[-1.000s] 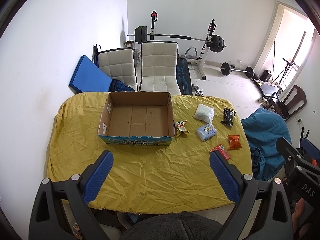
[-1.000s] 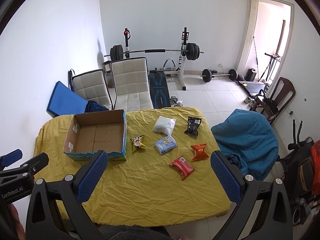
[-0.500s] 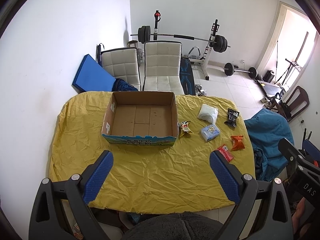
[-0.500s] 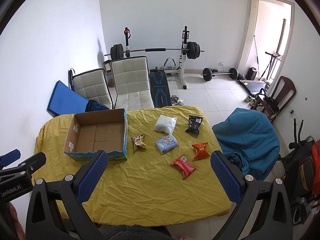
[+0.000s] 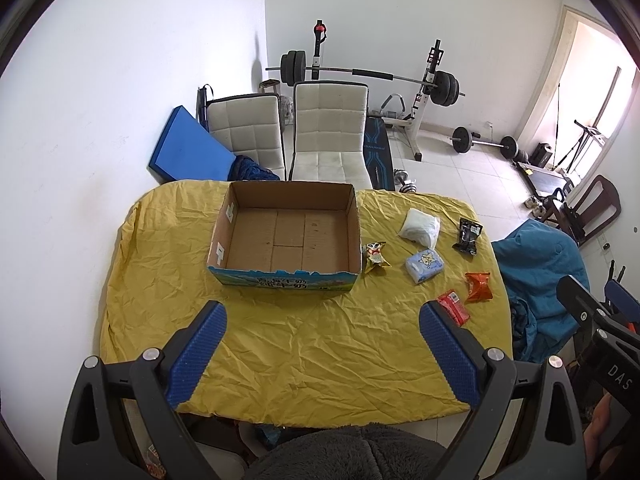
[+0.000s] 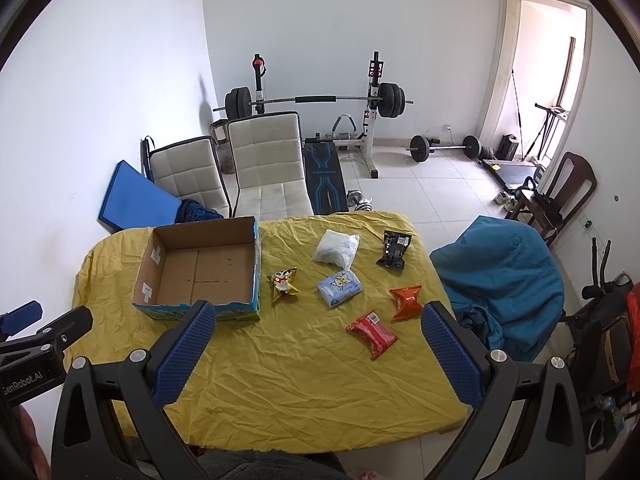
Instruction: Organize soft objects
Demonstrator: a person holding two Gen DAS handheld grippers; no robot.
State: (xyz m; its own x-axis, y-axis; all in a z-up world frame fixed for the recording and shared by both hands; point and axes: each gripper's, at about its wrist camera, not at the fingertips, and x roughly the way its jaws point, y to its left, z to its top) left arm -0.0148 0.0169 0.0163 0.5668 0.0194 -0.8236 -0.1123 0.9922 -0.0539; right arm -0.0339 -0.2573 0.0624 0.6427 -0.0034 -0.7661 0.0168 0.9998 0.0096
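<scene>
An open, empty cardboard box (image 5: 286, 240) (image 6: 200, 268) sits on the yellow tablecloth (image 5: 304, 344) (image 6: 312, 368). To its right lie several soft packets: a gold snack bag (image 5: 375, 255) (image 6: 284, 282), a white bag (image 5: 419, 227) (image 6: 336, 247), a blue tissue pack (image 5: 424, 266) (image 6: 339, 288), a black packet (image 5: 467, 236) (image 6: 394, 254), an orange packet (image 5: 478, 287) (image 6: 406, 301) and a red packet (image 5: 454, 306) (image 6: 372, 333). My left gripper (image 5: 322, 354) and right gripper (image 6: 320, 354) are open and empty, held above the table's near edge.
Two white chairs (image 5: 328, 132) stand behind the table, with a blue mat (image 5: 188, 152) and a barbell rack (image 6: 320, 100) beyond. A chair draped in teal cloth (image 6: 500, 276) stands right of the table. The other gripper shows at each view's edge.
Both grippers have drifted slightly, so the table sits a little lower and closer in view. Jaws stay open; nothing on the table has moved.
</scene>
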